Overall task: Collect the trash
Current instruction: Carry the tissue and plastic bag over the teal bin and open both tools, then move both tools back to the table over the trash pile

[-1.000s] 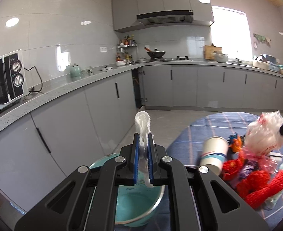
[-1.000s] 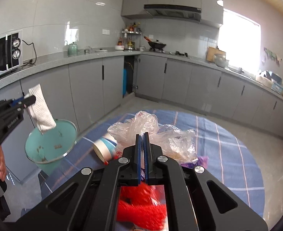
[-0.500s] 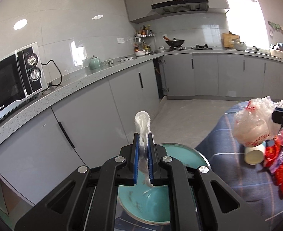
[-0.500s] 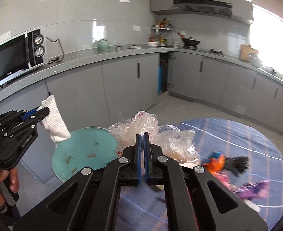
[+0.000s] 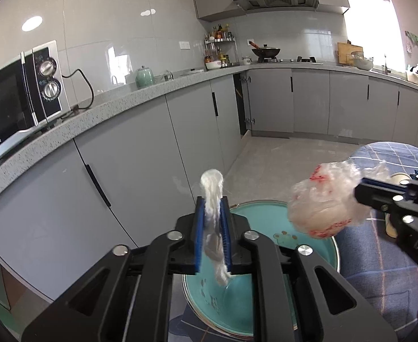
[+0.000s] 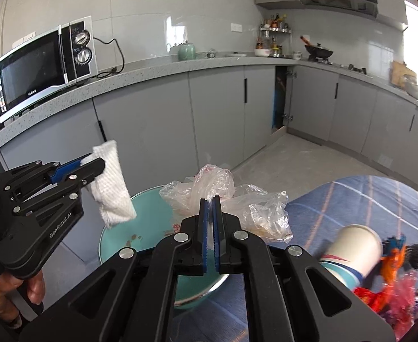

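1. Step in hand, as I judge it: both pieces of trash are lifted and brought over the teal bin (image 5: 320, 245), which stands on the floor below the edge of the blue checked worktop (image 6: 379, 199). The dropping itself is not yet done.

2. Left tongs (image 5: 212, 228), lower centre of the left wrist view: jaws nearly together, clenched on a white paper towel (image 5: 212, 188). The towel sticks up above the blue pads and hangs below them, its tail over the bin's open mouth. In the right wrist view the same towel (image 6: 112, 188) hangs at centre left, above the bin's near rim (image 6: 140, 199).

3. Right tongs (image 6: 209, 225), lower centre of the right wrist view: jaws almost closed, pinching a crumpled clear plastic bag (image 6: 226, 193). In the left wrist view the bag (image 5: 325, 199) bulges at centre right, over the bin's right rim.

4. Next move, as I judge it: each pair of tongs needs to be centred over the opening, then released. The bag looks light and springy, so it may cling to the pads or drift onto the rim; lowering it first would help.

5. More trash is left on the worktop at the lower right of the right wrist view: a tipped paper cup (image 6: 354, 245) and red wrappers (image 6: 379, 299).
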The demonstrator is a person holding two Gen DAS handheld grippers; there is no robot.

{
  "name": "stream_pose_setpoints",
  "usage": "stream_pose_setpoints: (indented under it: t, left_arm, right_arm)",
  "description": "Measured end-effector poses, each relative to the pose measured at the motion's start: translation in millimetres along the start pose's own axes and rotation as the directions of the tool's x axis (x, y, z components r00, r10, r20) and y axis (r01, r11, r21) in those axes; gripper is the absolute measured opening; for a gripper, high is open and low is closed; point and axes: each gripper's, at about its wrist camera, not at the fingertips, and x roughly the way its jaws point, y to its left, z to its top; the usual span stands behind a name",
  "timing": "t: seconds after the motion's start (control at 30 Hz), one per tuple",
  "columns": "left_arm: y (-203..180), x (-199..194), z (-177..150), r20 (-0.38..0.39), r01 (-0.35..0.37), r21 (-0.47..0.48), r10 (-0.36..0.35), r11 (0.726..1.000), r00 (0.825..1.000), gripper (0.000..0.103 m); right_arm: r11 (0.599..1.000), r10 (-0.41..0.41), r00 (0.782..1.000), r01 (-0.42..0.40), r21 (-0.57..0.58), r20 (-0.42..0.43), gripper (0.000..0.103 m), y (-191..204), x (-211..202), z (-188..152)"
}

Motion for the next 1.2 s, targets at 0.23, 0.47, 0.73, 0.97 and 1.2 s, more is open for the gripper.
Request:
stream_pose_setpoints:
  t: [0.23,0.47,0.73,0.97,1.2]
  left_arm:
    - [-0.3,8.2,-6.5,-0.013,-0.011,0.003,0.011,1.000,1.000,0.047]
    - [1.7,4.5,-5.4,-0.003,-0.051,0.000,0.051,0.999,0.999,0.073]
    - [-10.6,-16.5,0.9,0.041,-0.040,0.010,0.040,0.999,0.998,0.082]
    - [-45.8,-39.4,4.2,0.066,0.015,0.054,-0.018,0.998,0.998,0.083]
    - [-79.8,-59.7,1.3,0.083,0.063,0.085,-0.070,0.994,0.994,0.085]
  right_arm:
    - [1.000,-0.002,1.000,0.003,0.014,-0.021,0.017,-3.6,16.1,-8.7]
    - [0.998,-0.031,0.999,0.032,0.059,-0.019,0.033,-17.8,3.6,-15.6]
    - [0.992,-0.111,0.994,0.111,0.055,-0.016,0.039,-27.9,-24.1,-29.3]
    - [0.983,-0.172,0.985,0.172,0.070,-0.006,0.042,-45.4,-58.9,-43.0]
    - [0.965,-0.237,0.971,0.236,0.117,-0.001,0.043,-71.7,-100.8,-62.4]
